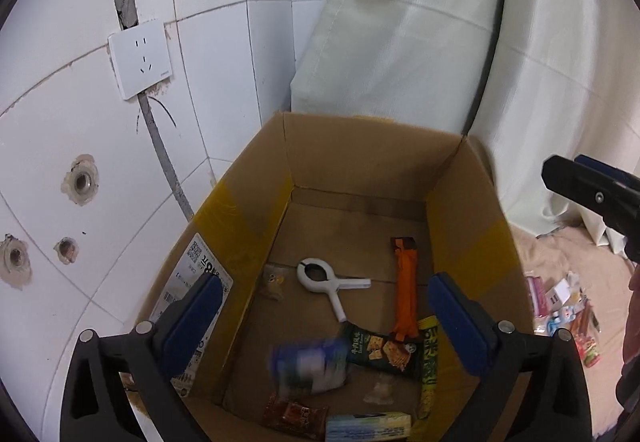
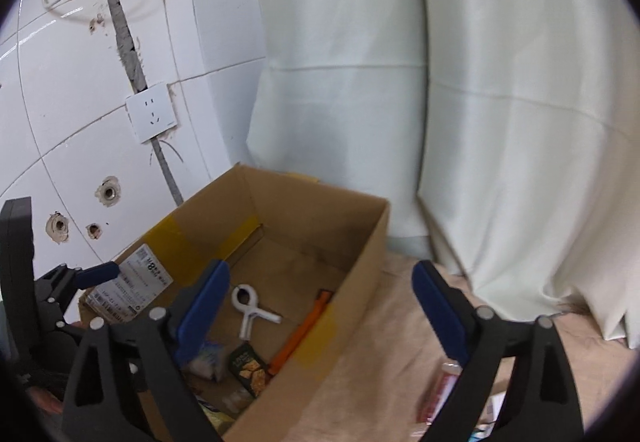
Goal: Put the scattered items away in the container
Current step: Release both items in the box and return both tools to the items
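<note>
Left wrist view: left gripper jaws wide, empty, above cardboard box; blurred blue-white packet below between them. Orange snack stick long axis toward far wall. Right gripper jaws wide, empty.

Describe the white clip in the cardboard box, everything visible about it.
The white clip looks like smooth, hard plastic. It has a round ring-shaped jaw end with a small gap at the top, and two flat handles that spread apart in a V. It lies flat on the brown floor of the cardboard box, about mid-floor, ring end toward the far wall. It rests alone: the orange packet lies to one side and a small clear packet to the other, neither touching it. No hand-held gripper holds it.
</note>
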